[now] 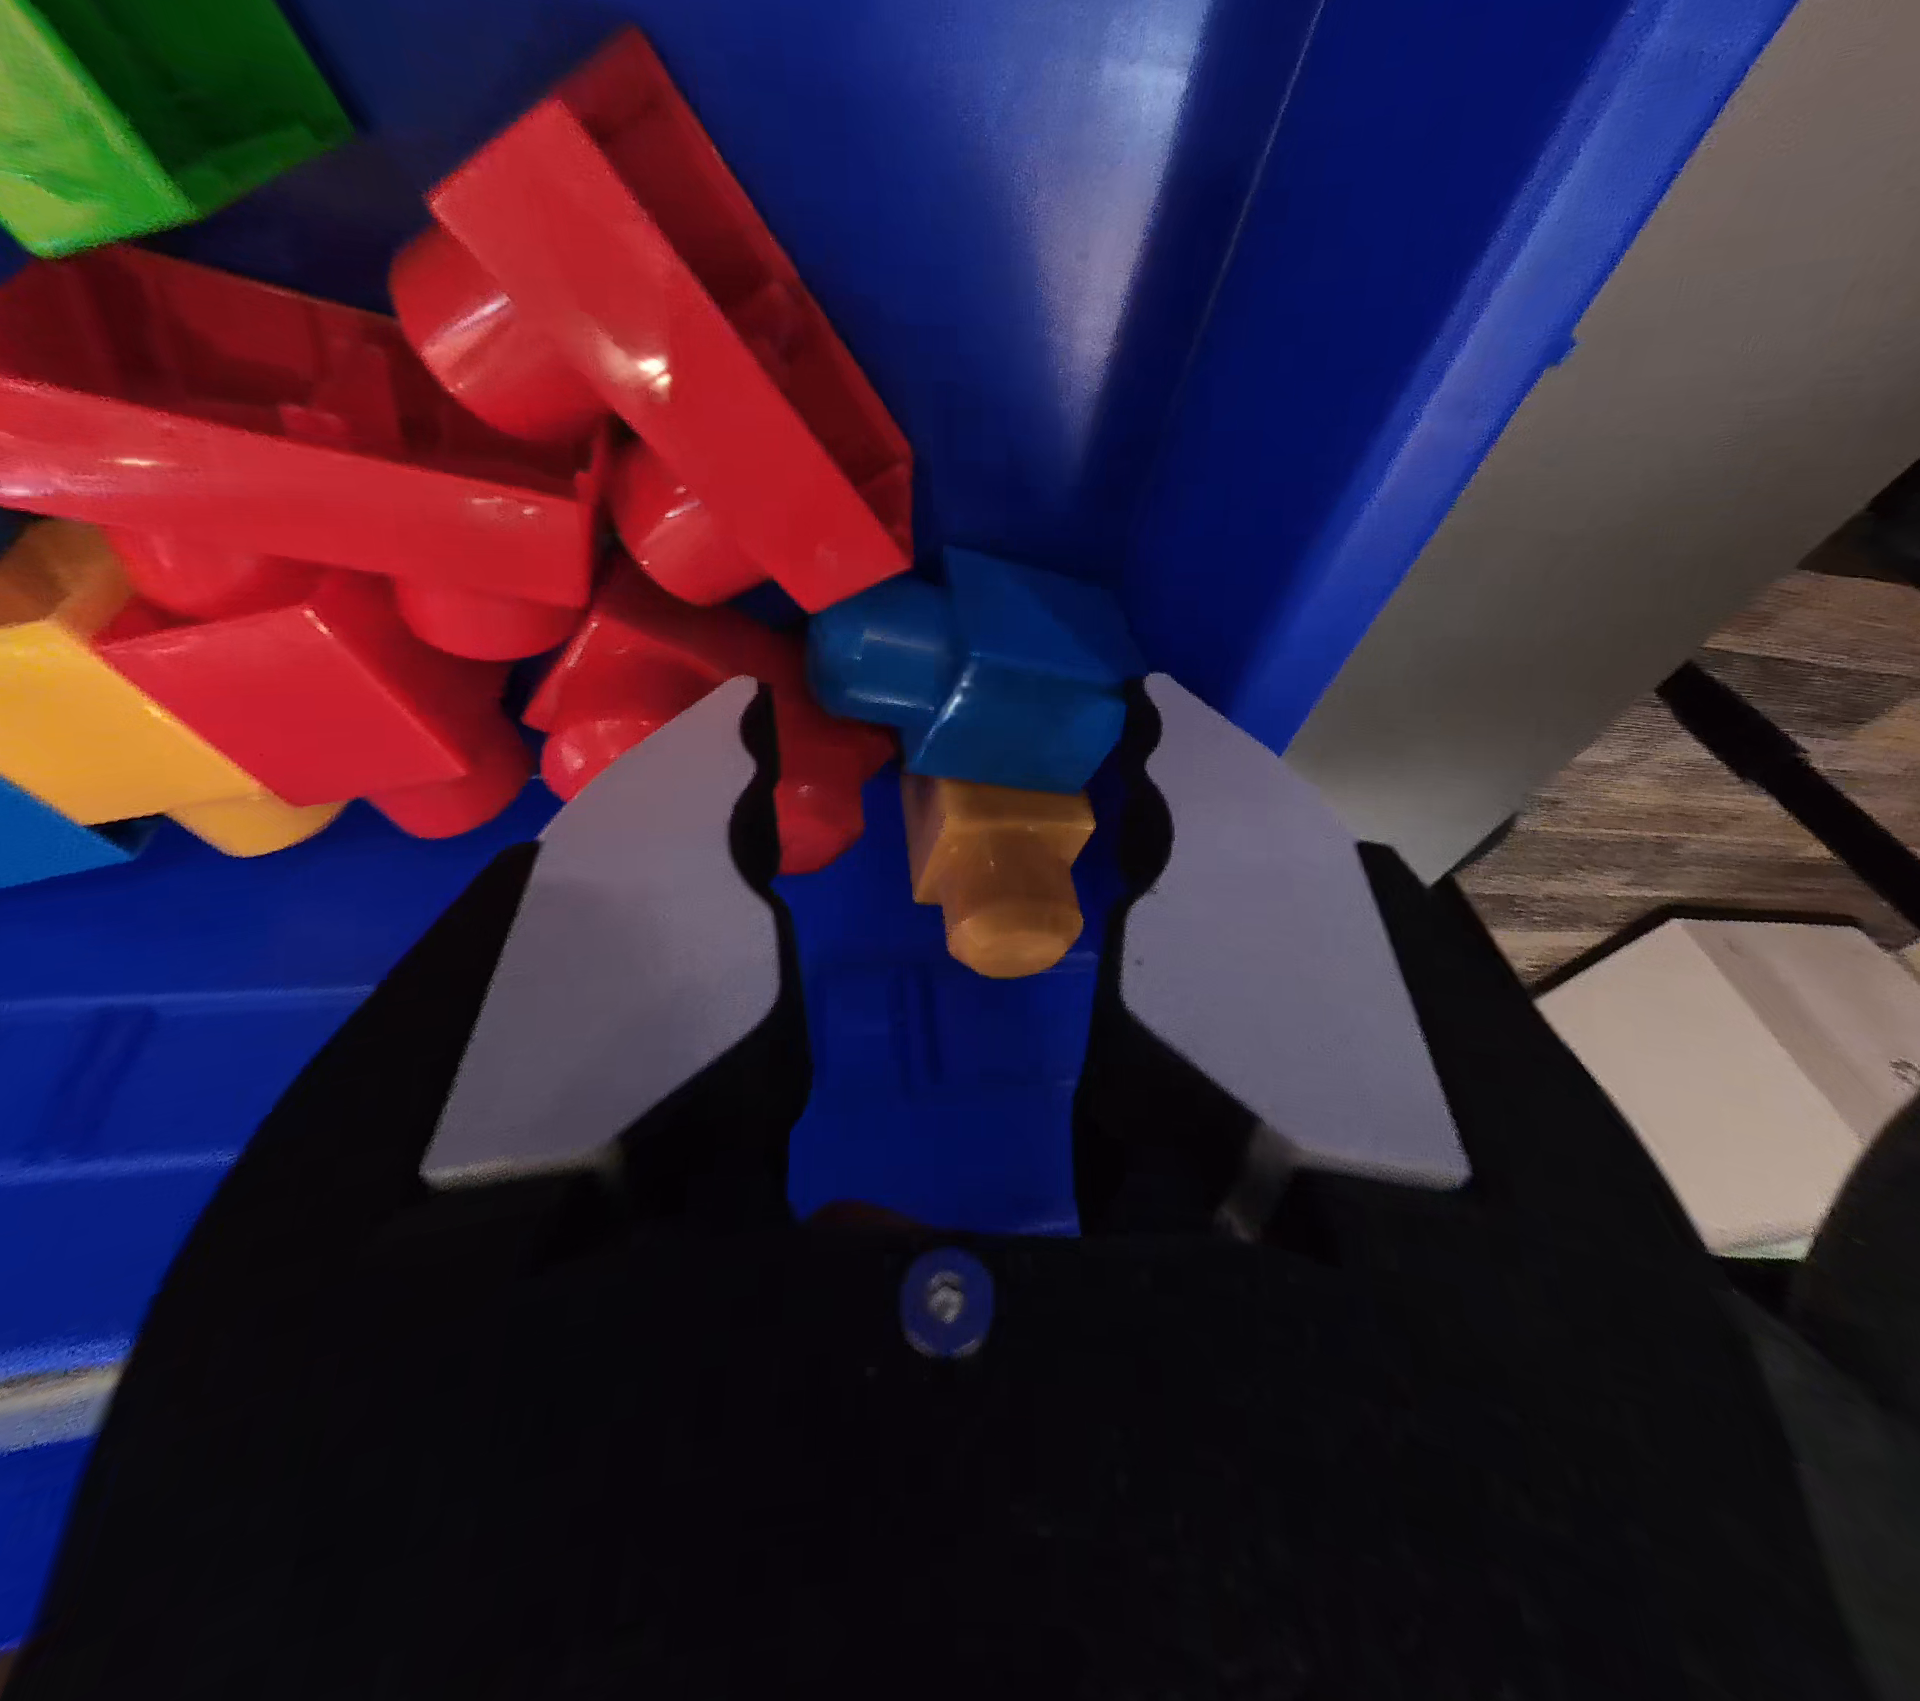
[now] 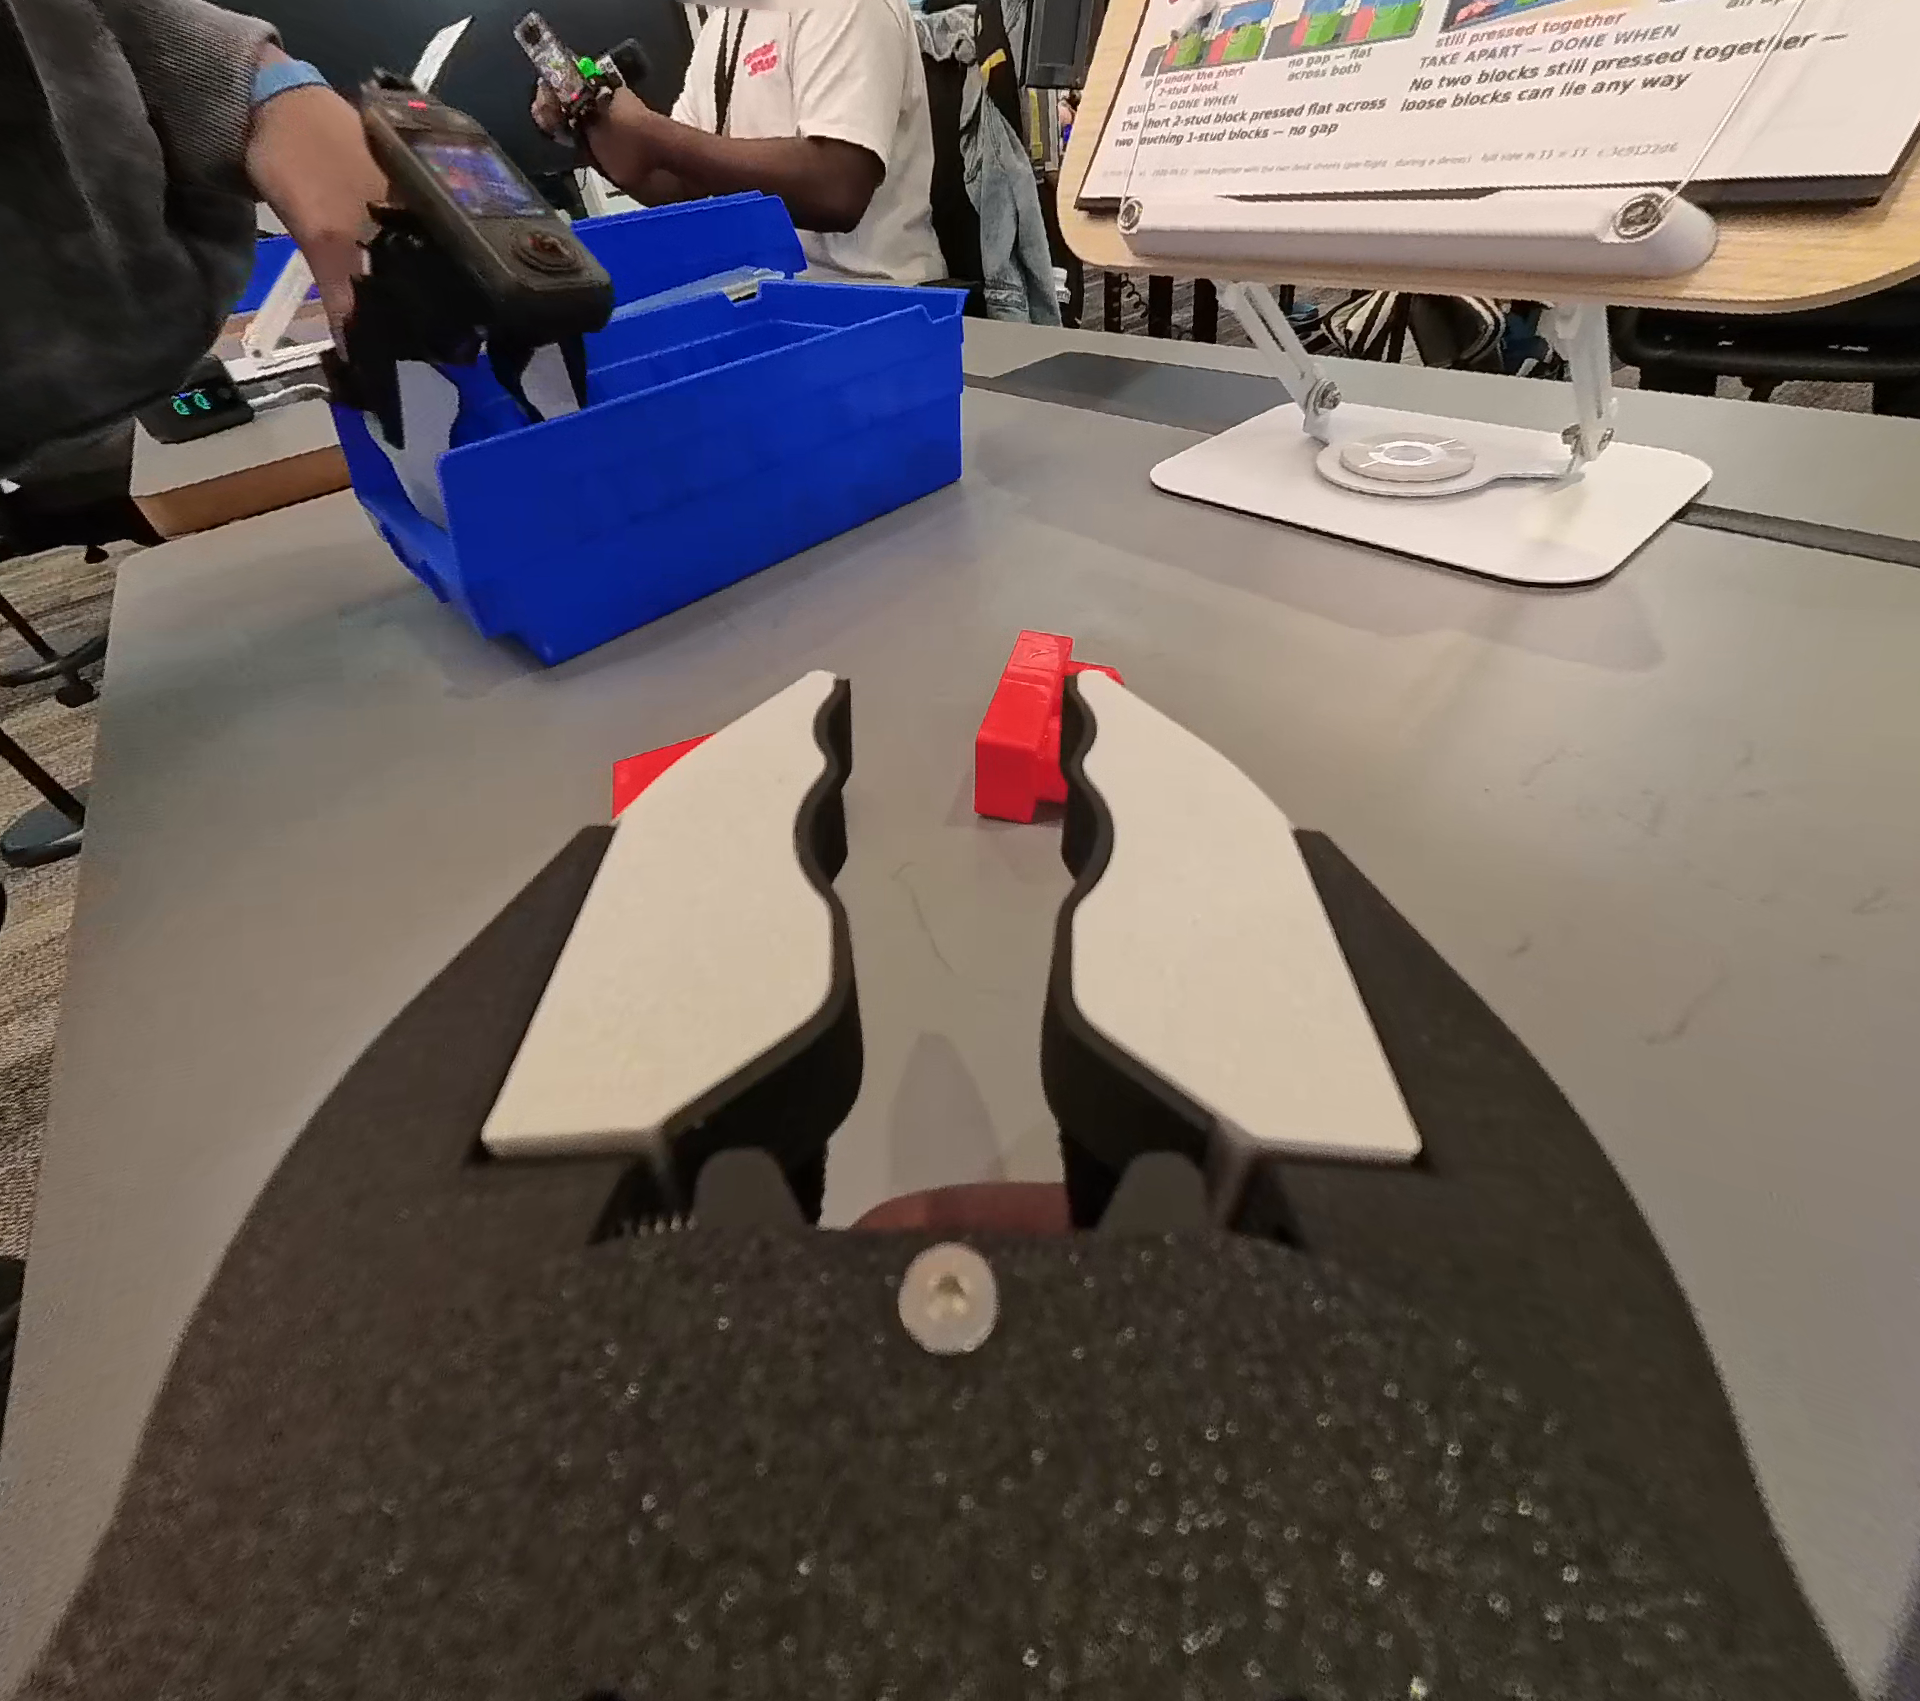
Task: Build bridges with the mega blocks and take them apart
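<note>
Parted and empty, the left gripper (image 1: 943,716) reaches into the blue bin (image 1: 1039,145), straddling a small blue block (image 1: 997,685) and an orange block (image 1: 992,872) beside a pile of red blocks (image 1: 623,363). These look light, rigid and glossy (likely slippery), so pinching the flat side walls rather than the rounded stud seems safest. Open too, the right gripper (image 2: 956,716) hovers over the grey table (image 2: 1455,820) near a red block (image 2: 1023,742); whether its fingertip touches is unclear.
</note>
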Demonstrator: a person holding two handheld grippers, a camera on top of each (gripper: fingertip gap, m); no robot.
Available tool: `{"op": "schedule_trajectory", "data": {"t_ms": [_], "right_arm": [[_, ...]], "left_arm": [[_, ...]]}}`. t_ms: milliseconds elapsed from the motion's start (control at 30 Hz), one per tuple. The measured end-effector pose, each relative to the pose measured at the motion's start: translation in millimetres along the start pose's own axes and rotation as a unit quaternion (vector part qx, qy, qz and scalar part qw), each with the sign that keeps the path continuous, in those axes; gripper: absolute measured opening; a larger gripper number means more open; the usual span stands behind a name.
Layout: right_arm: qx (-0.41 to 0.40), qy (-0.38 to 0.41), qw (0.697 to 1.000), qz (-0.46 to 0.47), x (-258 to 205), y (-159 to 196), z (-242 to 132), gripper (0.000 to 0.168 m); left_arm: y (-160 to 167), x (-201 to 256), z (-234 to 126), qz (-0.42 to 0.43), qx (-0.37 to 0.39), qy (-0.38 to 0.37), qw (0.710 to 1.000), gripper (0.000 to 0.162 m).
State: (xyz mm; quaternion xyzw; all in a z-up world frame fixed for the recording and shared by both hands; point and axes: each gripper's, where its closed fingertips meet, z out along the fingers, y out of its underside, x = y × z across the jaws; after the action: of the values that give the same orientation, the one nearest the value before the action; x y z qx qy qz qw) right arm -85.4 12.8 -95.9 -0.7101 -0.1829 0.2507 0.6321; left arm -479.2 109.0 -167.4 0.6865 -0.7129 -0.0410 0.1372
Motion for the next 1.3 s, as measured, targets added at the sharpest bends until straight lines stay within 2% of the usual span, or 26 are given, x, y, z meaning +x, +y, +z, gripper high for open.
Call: {"op": "schedule_trajectory", "data": {"t_ms": [267,367,467,500,567,633,733,833,933,1033,1100,1167,1300], "right_arm": [[-0.001,-0.001,1.000,0.000,0,0,0,0.038],[0.000,-0.001,1.000,0.000,0,0,0,0.038],[0.000,-0.002,1.000,0.003,0,0,0,0.038],[0.000,-0.002,1.000,0.003,0,0,0,0.038],[0.000,-0.002,1.000,0.002,0,0,0,0.038],[0.000,-0.002,1.000,0.001,0,0,0,0.038],[0.001,-0.002,1.000,0.001,0,0,0,0.038],[0.004,-0.001,1.000,0.002,0,-1,-1,0.038],[0.005,-0.001,1.000,0.004,0,-1,-1,0.038],[0.004,-0.004,1.000,0.006,0,-1,-1,0.038],[0.002,-0.005,1.000,0.008,0,0,0,0.038],[-0.004,-0.009,1.000,0.010,0,1,1,0.038],[-0.008,-0.015,1.000,0.016,0,2,2,0.038]], "left_arm": [[-1,2,2,0.008,0.006,0.051,0.999,0.057],[-6,-1,-1,0.010,0.023,0.044,0.999,0.051],[-12,-10,-15,0.013,0.062,0.005,0.998,0.023],[-13,-9,-18,0.014,0.072,0.001,0.997,0.000],[-14,2,-16,-0.002,0.085,0.030,0.996,0.000],[-9,0,-9,-0.012,0.067,0.009,0.998,0.002],[2,-7,-9,-0.042,0.048,-0.031,0.997,0.024],[7,-11,-18,-0.123,0.061,-0.063,0.989,0.042],[8,-9,-28,-0.230,0.087,-0.097,0.964,0.052],[4,-4,-36,-0.367,0.139,-0.109,0.913,0.046],[-1,0,-36,-0.410,0.167,-0.102,0.891,0.046],[0,-3,-32,-0.436,0.173,-0.114,0.876,0.045],[2,-3,-11,-0.470,0.152,-0.079,0.866,0.044]]}}
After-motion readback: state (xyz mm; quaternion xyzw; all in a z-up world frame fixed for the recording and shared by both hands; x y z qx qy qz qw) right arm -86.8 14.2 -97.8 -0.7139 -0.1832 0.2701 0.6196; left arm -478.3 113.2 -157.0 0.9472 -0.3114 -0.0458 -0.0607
